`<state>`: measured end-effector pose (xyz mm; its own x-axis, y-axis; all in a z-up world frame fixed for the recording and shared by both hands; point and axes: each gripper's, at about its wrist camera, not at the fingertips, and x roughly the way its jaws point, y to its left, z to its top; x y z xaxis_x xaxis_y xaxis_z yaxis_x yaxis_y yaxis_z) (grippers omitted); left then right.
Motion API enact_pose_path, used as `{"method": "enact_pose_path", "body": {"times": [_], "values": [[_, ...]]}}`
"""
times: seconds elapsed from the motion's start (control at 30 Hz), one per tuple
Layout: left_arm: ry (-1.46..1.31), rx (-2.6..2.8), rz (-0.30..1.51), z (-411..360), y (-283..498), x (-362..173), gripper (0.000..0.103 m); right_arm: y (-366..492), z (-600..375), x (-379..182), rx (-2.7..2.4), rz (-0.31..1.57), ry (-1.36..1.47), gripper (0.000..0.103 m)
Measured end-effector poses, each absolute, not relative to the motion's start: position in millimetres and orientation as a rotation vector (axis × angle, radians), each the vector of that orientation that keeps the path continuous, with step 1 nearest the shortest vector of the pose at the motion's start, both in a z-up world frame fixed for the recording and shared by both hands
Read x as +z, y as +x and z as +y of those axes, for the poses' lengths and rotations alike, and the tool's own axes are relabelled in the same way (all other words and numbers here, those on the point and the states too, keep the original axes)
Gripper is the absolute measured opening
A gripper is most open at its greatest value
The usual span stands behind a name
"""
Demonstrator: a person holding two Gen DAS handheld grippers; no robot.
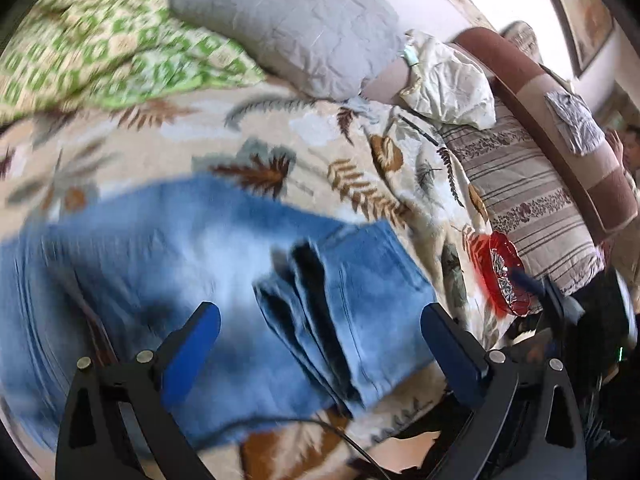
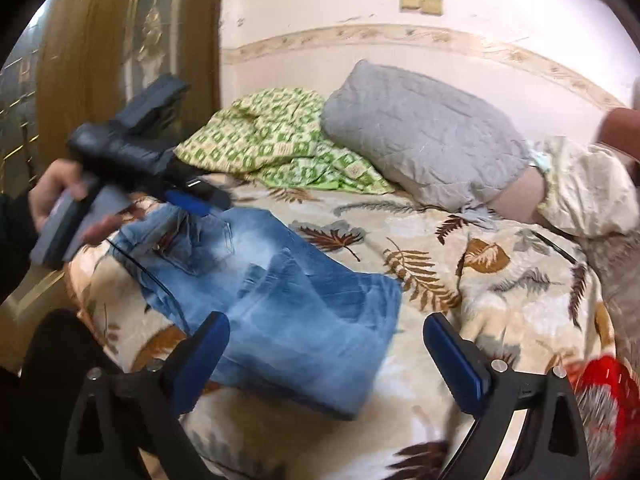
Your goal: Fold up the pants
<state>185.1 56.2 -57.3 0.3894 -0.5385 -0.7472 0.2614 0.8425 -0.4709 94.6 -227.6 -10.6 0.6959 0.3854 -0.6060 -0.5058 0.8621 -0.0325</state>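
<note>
On the bed point(image 2: 500, 320), over a leaf-printed cover, the blue denim pants point(image 2: 288, 320) lie folded, one layer doubled over another, with the stacked hem edges showing in the left wrist view. Nothing grips the pants.

Left tool point(image 1: 320, 324): released. Both blue pads stand wide apart above the pants, with the folded edge between and below them; no cloth is pinched. The view is motion-blurred. In the right wrist view the same left tool point(image 2: 192, 200) appears at the far left end of the pants, carried by a hand point(image 2: 56, 192) in a dark sleeve, hovering just above the pocket area; whether it touches the denim cannot be told.

Right tool point(image 2: 326, 332): released. Its pads stand wide apart, the left pad over the near edge of the pants, the right pad over bare cover beside the pants. Nothing is held.

Beyond the pants, toward the wall, a grey quilted pillow point(image 2: 420, 132) rests on the bed, and a green-and-cream checked cloth point(image 2: 276, 140) lies crumpled to the left of that pillow. A pale cream pillow point(image 2: 588, 188) lies to the right of the grey one. A red glass dish point(image 1: 506, 276) sits on the cover to the right of the pants, apart from them, beside a striped cushion point(image 1: 528, 200). A thin dark cable point(image 2: 140, 272) runs across the left part of the pants.
</note>
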Motion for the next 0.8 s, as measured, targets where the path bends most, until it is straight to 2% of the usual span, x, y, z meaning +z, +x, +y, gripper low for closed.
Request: {"method": "enact_pose_path", "body": {"times": [0.27,0.33,0.37,0.4,0.73,0.8], "values": [[-0.401,-0.388,1.1,41.4,149.4,-100.3,0.1,190.3,-232.0,-16.1,0.726,0.784,-0.345,0.098],[-0.401,-0.371,1.11,34.0,147.5,-108.2,0.1,214.5,-221.8,-25.4,0.75,0.834,-0.399,0.095],[-0.403,-0.36,1.112,28.8,146.9,-112.4,0.1,225.8,-215.6,-31.1,0.773,0.865,-0.422,0.089],[-0.396,-0.366,1.112,22.8,146.7,-115.6,0.1,235.8,-207.7,-37.3,0.796,0.894,-0.447,0.088],[-0.313,-0.357,1.118,-10.0,149.8,-135.9,0.1,264.9,-141.0,-99.7,0.961,1.028,-0.714,0.079],[-0.27,-0.35,1.116,-15.8,149.0,-137.4,0.096,271.3,-138.1,-109.6,0.974,1.069,-0.709,0.069]]}}
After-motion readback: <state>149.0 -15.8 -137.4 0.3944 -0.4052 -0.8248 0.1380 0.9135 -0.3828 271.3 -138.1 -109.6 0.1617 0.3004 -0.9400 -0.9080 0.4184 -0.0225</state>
